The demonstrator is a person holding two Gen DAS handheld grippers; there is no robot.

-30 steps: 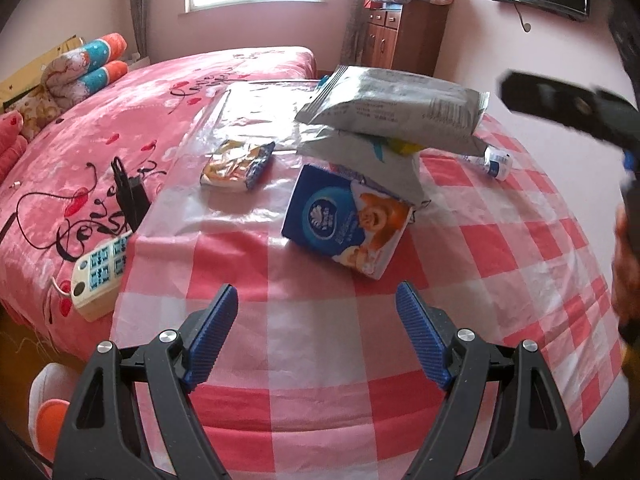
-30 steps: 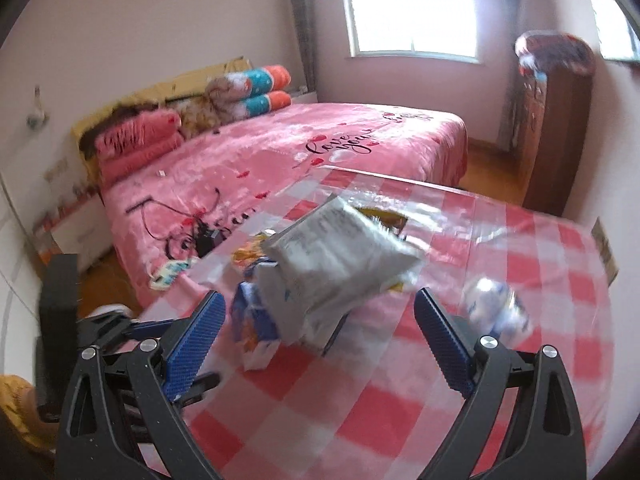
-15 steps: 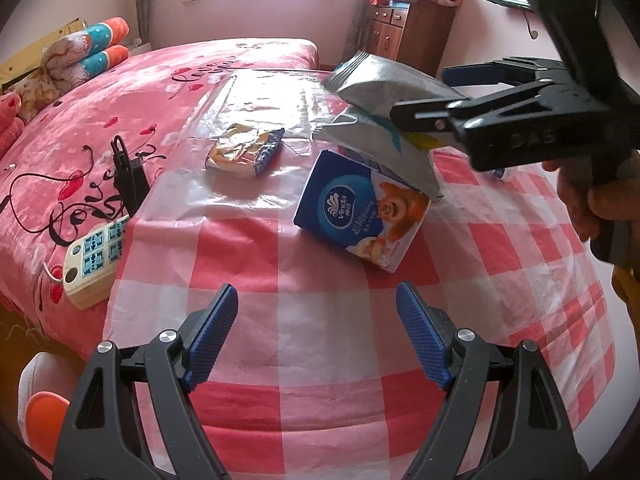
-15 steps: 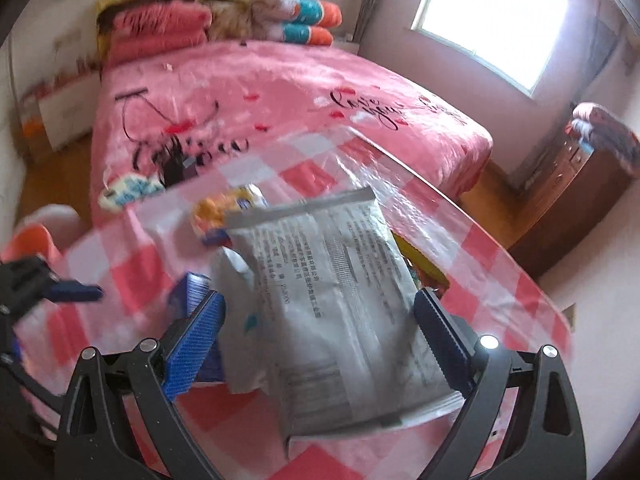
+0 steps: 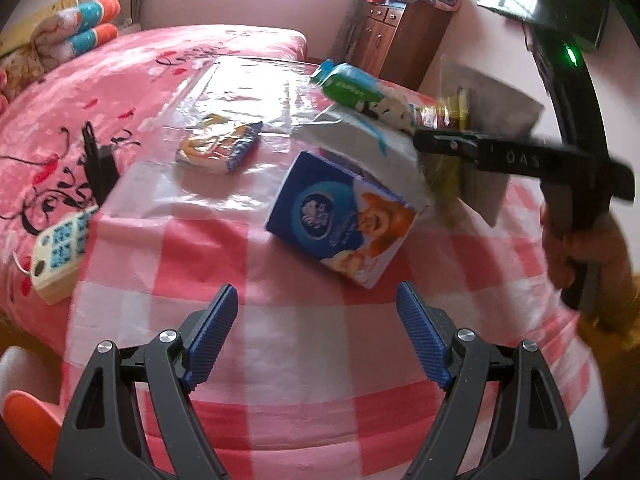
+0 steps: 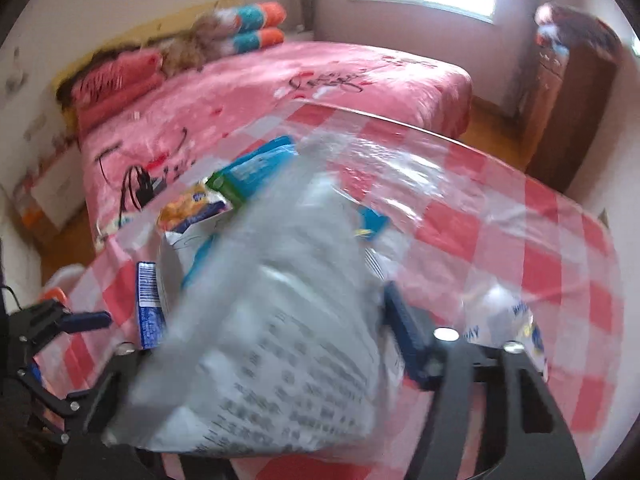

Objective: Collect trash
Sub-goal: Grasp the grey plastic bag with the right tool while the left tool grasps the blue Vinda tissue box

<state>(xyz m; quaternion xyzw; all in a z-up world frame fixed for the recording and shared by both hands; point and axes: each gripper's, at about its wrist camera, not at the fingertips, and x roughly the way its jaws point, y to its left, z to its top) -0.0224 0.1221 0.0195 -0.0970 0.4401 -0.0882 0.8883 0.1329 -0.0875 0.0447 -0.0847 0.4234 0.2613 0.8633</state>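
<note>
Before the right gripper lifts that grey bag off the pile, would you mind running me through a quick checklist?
1. Grey bag between the right gripper's jaws, which have just been closing: ok.
2. Pads firmly pressing the bag: cannot tell, blurred.
3. Only the bag caught, not the yellow wrapper beside it: cannot tell.
4. Left gripper open, clear of the pile: ok.
5. Blue pack resting on the table: ok.

Checked table (image 5: 280, 360) under clear plastic, with blue tissue pack (image 5: 340, 224), snack packet (image 5: 218, 148).
</note>
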